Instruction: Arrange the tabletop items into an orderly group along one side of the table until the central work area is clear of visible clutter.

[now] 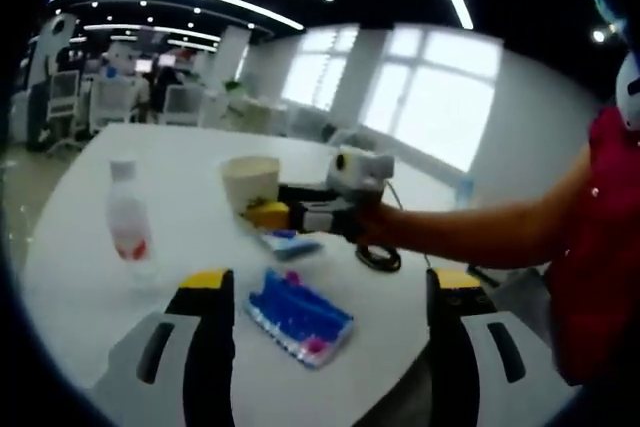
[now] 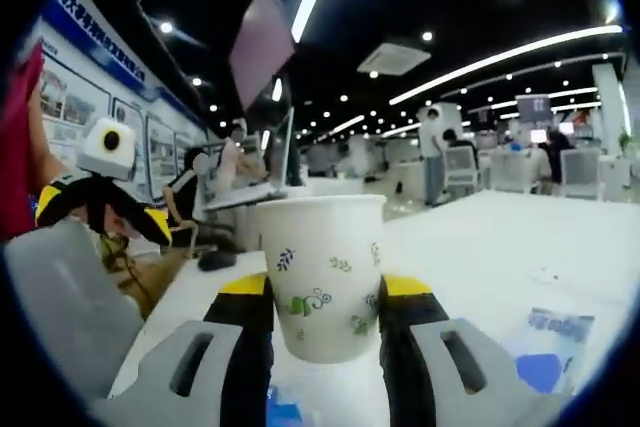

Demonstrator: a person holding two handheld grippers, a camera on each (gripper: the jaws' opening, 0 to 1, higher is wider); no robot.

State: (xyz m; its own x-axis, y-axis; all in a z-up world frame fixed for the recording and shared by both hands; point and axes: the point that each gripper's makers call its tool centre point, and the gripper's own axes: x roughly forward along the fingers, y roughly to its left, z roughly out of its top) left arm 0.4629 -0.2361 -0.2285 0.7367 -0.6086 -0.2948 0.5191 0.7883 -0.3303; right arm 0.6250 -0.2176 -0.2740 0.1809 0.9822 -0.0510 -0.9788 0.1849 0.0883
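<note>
A white paper cup [image 2: 318, 232] with a leaf print stands on the white table [image 2: 500, 237], and my right gripper [image 2: 325, 289] is shut on its lower half. In the left gripper view the same cup [image 1: 250, 179] sits mid-table with the right gripper [image 1: 282, 215] reaching in from the right. My left gripper [image 1: 330, 282] is open, its jaws wide apart, with a blue snack packet [image 1: 298, 315] lying flat between and just ahead of them. A clear bottle [image 1: 128, 222] with a red label stands upright to the left. A smaller blue packet [image 1: 290, 243] lies below the cup.
A black mouse or cable [image 1: 378, 257] lies near the table's right edge. A person's arm [image 1: 480, 232] and red clothing reach in from the right. The left gripper [image 2: 100, 212] hangs at the left. Another blue packet [image 2: 550, 347] lies right. Chairs and people fill the office behind.
</note>
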